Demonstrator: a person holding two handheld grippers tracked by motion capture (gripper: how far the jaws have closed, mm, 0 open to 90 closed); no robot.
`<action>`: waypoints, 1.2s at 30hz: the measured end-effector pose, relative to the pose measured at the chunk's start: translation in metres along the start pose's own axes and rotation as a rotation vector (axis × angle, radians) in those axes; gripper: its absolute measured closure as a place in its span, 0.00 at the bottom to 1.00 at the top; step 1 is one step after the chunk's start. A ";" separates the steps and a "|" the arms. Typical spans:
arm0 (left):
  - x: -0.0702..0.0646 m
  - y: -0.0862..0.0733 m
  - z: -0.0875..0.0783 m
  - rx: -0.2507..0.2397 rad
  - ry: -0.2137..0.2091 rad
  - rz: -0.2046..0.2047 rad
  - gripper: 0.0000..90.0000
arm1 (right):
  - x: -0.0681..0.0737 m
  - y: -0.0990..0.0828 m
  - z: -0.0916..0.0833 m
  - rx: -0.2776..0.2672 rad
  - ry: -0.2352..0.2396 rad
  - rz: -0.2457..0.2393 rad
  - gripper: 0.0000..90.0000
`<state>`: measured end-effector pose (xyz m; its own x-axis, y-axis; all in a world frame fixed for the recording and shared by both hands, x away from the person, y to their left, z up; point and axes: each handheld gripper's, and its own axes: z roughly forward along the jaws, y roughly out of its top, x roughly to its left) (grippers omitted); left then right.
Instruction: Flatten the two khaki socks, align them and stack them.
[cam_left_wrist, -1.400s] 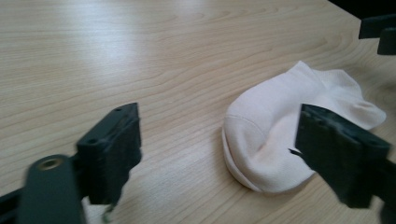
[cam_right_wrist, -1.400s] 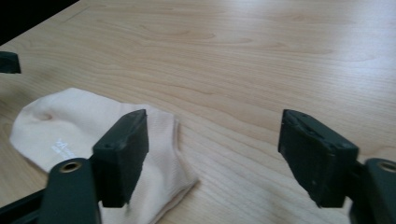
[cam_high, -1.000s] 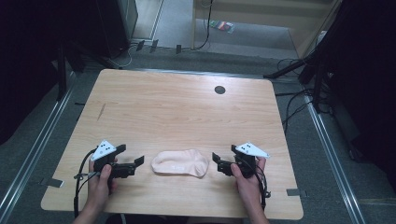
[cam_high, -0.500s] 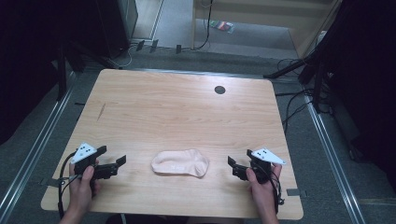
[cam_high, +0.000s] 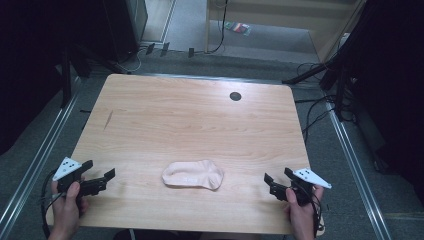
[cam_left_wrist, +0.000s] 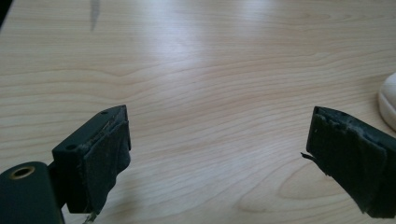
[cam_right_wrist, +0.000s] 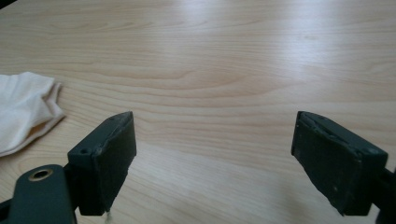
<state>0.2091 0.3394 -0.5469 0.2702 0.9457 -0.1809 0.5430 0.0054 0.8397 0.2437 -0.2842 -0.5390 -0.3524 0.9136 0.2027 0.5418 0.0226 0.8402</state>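
Note:
A pale cream sock (cam_high: 193, 174) lies flat near the front middle of the wooden table (cam_high: 190, 115). My left gripper (cam_high: 98, 175) is at the front left corner, well left of the sock, open with nothing between its jaws. My right gripper (cam_high: 277, 181) is at the front right, well right of the sock, also open and empty. In the left gripper view the gripper (cam_left_wrist: 219, 149) hovers over bare wood, and the sock's edge (cam_left_wrist: 388, 95) peeks in at the right. In the right gripper view the gripper (cam_right_wrist: 215, 154) is over bare wood, with the sock (cam_right_wrist: 25, 109) at the left.
A dark round cable hole (cam_high: 235, 96) sits near the table's far edge. A short dark mark (cam_high: 108, 119) shows on the left of the tabletop. Cables and dark stands surround the table on the floor.
Both grippers have drawn outward, away from the sock: the left one further left, the right one further right. The sock has stayed put.

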 end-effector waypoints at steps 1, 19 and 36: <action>0.002 -0.001 -0.001 -0.002 0.006 -0.001 0.08 | -0.003 -0.001 -0.002 -0.003 -0.007 0.002 0.15; 0.043 -0.012 -0.031 -0.030 0.134 -0.033 0.08 | -0.053 -0.023 -0.046 -0.020 -0.120 0.082 0.16; 0.051 -0.014 -0.027 -0.017 0.107 -0.068 0.08 | -0.061 -0.027 -0.050 -0.016 -0.104 0.124 0.16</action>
<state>0.1936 0.3964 -0.5535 0.1464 0.9722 -0.1829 0.5434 0.0754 0.8361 0.2128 -0.3604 -0.5489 -0.2023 0.9460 0.2534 0.5642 -0.0989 0.8197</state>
